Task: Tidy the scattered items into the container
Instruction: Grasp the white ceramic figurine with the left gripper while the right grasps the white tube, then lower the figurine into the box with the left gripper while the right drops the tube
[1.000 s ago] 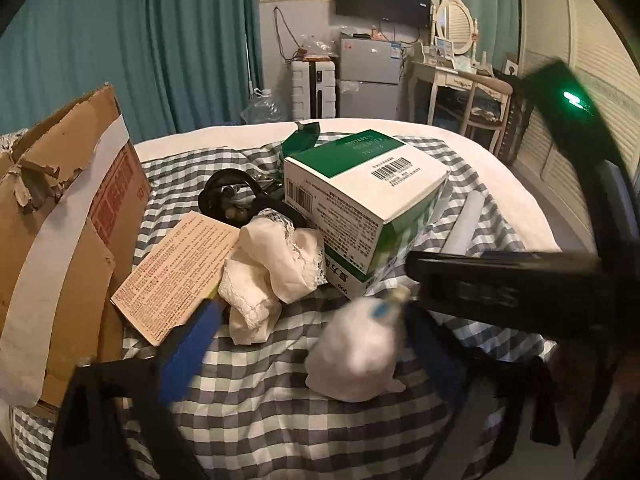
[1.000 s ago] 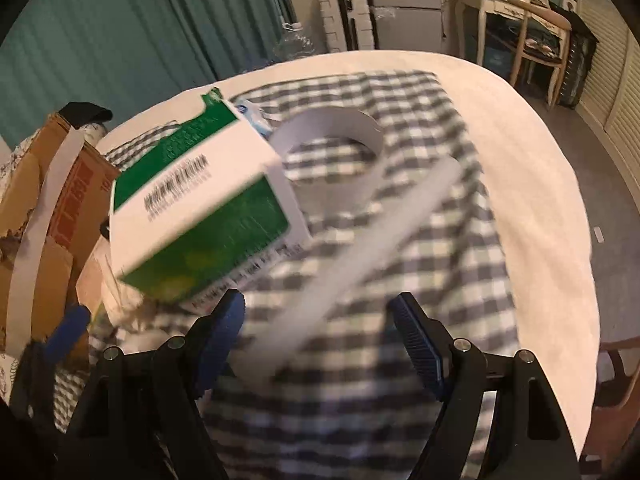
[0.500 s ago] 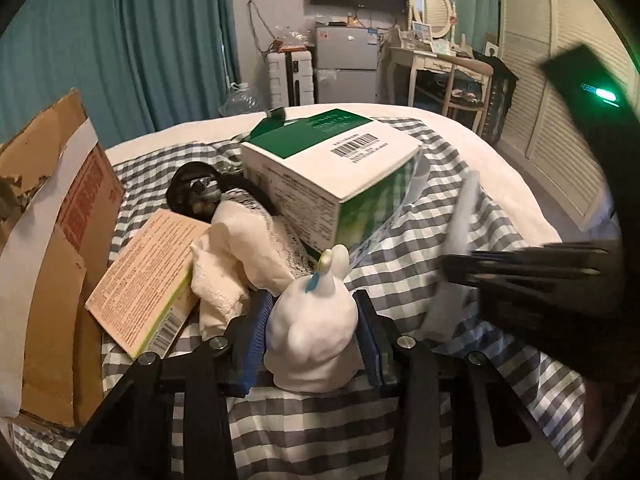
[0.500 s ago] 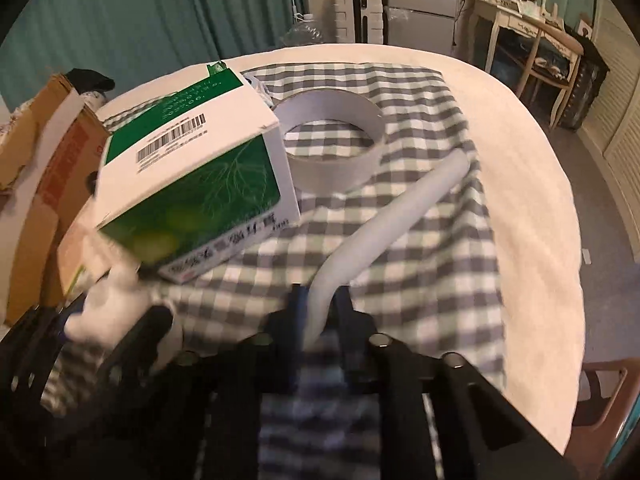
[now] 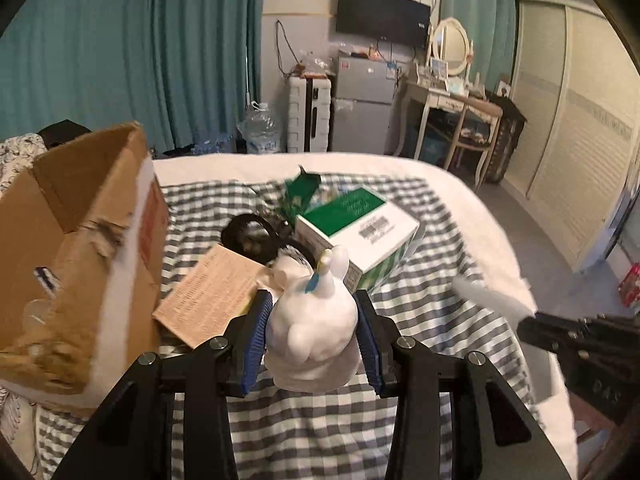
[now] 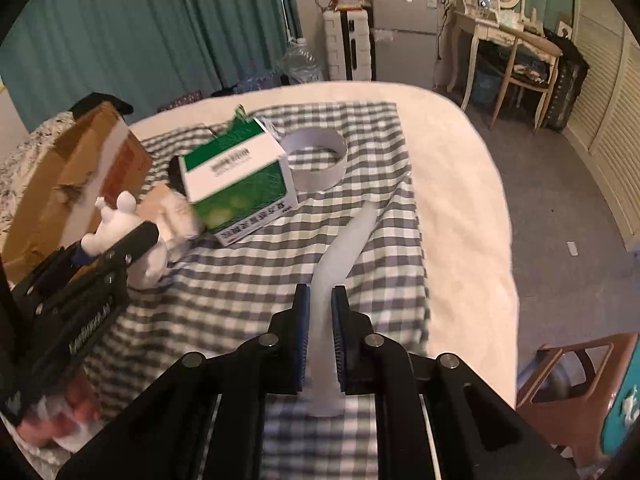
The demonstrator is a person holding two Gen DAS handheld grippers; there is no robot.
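Left hand-held gripper (image 5: 312,340) is clamped on a white rabbit figurine (image 5: 314,334), blue pads pressed to both its sides, held above the checked blanket (image 5: 420,320) on the bed, just beside the open cardboard box (image 5: 80,248) (the container, standing at the left). Right hand-held gripper (image 6: 320,324) is pinched tight on one end of a white foam tube (image 6: 340,256), which slants away over the blanket. The green-and-white carton (image 6: 236,180), a white paper ring (image 6: 316,156) and a tan leaflet (image 5: 208,296) lie there too.
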